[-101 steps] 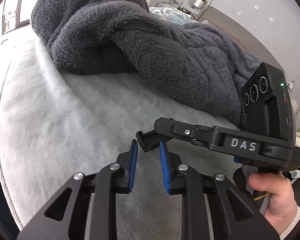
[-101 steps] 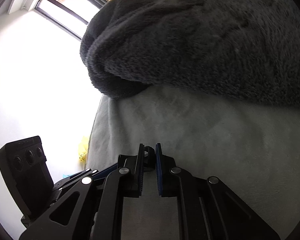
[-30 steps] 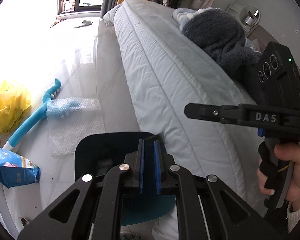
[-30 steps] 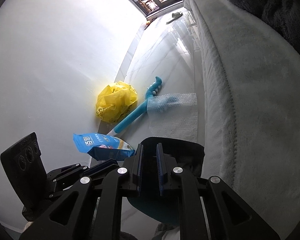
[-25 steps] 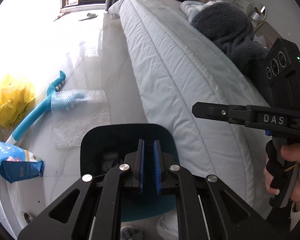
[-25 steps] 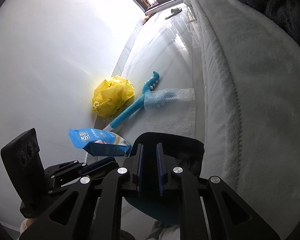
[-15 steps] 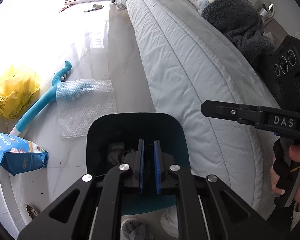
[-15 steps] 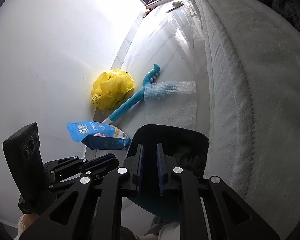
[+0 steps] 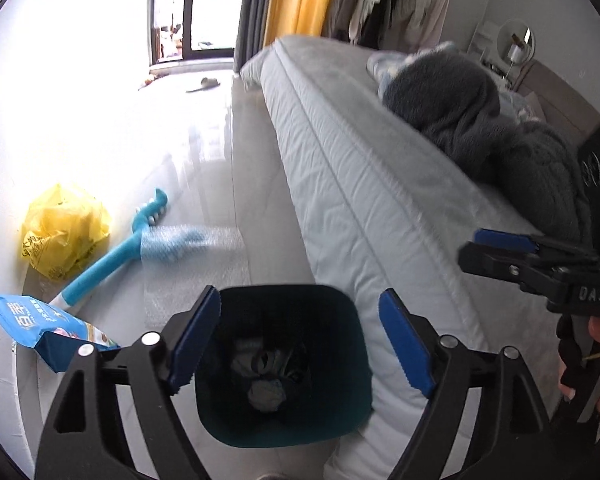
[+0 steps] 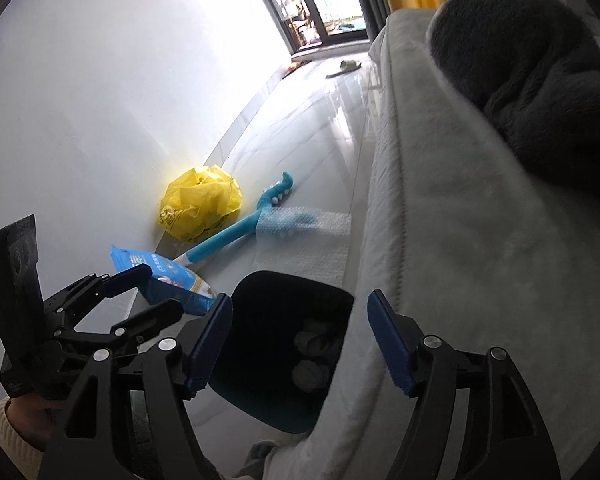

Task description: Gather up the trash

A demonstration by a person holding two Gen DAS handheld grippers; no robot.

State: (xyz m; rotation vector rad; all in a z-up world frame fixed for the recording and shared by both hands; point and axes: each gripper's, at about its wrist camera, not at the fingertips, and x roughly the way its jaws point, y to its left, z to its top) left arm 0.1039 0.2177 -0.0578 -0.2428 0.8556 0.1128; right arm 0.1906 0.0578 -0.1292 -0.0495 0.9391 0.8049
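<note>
bin (image 9: 356, 408) beside bed (image 9: 364, 184) | yellow bag (image 9: 62, 232), brush (image 9: 112, 256) on floor

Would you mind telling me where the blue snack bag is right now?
The blue snack bag lies on the floor by the wall, left of the trash bin, just below the yellow plastic bag.

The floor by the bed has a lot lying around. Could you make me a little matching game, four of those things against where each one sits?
Things:
1. bin
2. yellow bag
3. bubble wrap
4. grey blanket

Places:
A. spread flat on the floor, over part of the blue brush
B. heaped on top of the bed
C. against the wall
D. beside the bed, below both open grippers, with crumpled trash inside

Pairs: 1-D, 2-C, 3-A, 4-B
</note>
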